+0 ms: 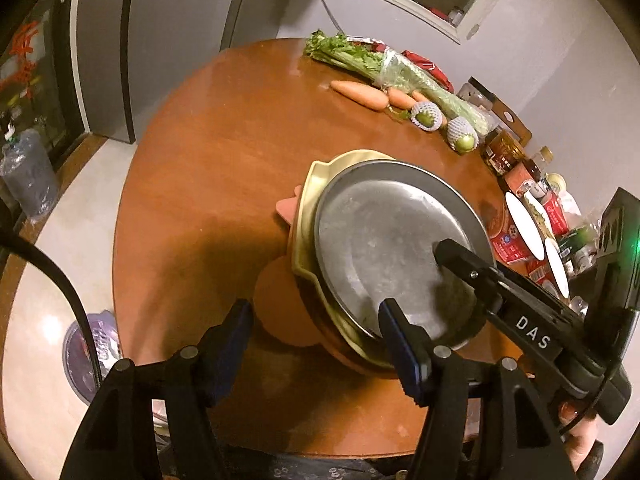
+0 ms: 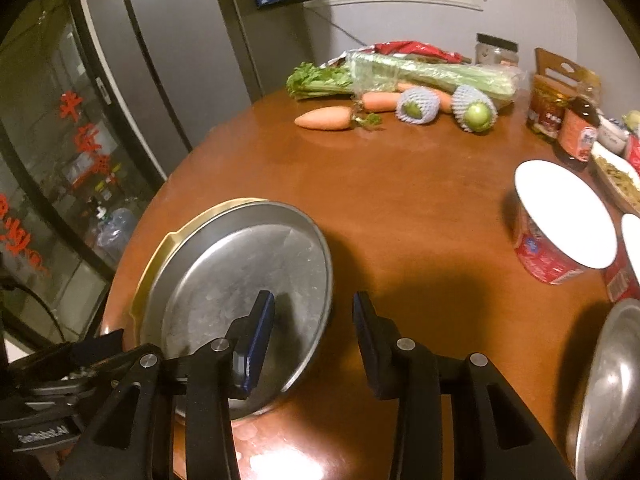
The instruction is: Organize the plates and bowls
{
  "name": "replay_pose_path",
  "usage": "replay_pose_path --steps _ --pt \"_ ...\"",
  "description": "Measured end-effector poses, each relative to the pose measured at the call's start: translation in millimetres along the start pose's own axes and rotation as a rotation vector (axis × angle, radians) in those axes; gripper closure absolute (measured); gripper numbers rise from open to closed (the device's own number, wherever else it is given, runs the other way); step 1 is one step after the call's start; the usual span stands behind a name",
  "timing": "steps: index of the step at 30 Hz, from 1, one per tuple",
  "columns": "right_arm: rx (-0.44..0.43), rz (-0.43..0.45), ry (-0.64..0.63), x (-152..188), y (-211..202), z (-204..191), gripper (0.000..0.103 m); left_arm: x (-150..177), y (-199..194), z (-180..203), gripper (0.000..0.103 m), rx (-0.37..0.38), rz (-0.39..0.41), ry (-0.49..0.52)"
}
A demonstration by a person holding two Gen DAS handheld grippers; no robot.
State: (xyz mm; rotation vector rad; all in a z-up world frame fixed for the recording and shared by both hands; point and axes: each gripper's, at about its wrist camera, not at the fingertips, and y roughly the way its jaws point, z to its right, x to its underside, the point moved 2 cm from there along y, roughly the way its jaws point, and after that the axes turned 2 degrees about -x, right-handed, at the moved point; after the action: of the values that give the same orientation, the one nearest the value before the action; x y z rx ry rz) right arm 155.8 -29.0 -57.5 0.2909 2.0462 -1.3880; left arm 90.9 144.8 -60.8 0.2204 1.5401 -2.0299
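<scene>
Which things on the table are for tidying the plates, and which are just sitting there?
For the job:
- metal plate on top of the stack
- yellow plate under it
- second metal dish at the right edge

Just lying about:
- celery
- carrots
- netted fruits
- noodle cup
- sauce bottles

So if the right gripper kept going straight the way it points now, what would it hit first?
Probably nothing soon: the right gripper, jaws open, faces bare table just right of the steel plate. Far ahead lie the carrots, though depth is unclear.

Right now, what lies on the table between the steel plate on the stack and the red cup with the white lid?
Nothing: in the right wrist view, bare brown table separates the steel plate from the red cup.
</scene>
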Motion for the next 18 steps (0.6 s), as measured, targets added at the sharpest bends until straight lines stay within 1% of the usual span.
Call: replay_pose_path --steps 2,5,7,13,16,18 --pt "0.003 -0.002 -0.012 -1 3 -1 0.062 -1 4 1 0.038 0.004 -0.008 0.000" --pt "-0.027 -0.008 -0.011 -2 8 -2 0.062 -4 9 2 0.038 0.017 -0.022 0.007" --pt "-0.024 0.000 -0.020 -1 8 -3 0.062 -6 13 3 0.038 0.014 -0.028 0.014" --pt "0.001 0.020 -0.026 0 6 -2 0.062 -16 21 12 0.039 -0.004 -0.035 0.080" --pt "0.014 0.026 -0.022 -1 6 1 0.062 -24 28 19 0.039 -0.029 -0.039 0.122" --pt "0.019 0.029 -0.012 -2 5 5 0.062 -29 32 23 0.039 -0.029 -0.041 0.138"
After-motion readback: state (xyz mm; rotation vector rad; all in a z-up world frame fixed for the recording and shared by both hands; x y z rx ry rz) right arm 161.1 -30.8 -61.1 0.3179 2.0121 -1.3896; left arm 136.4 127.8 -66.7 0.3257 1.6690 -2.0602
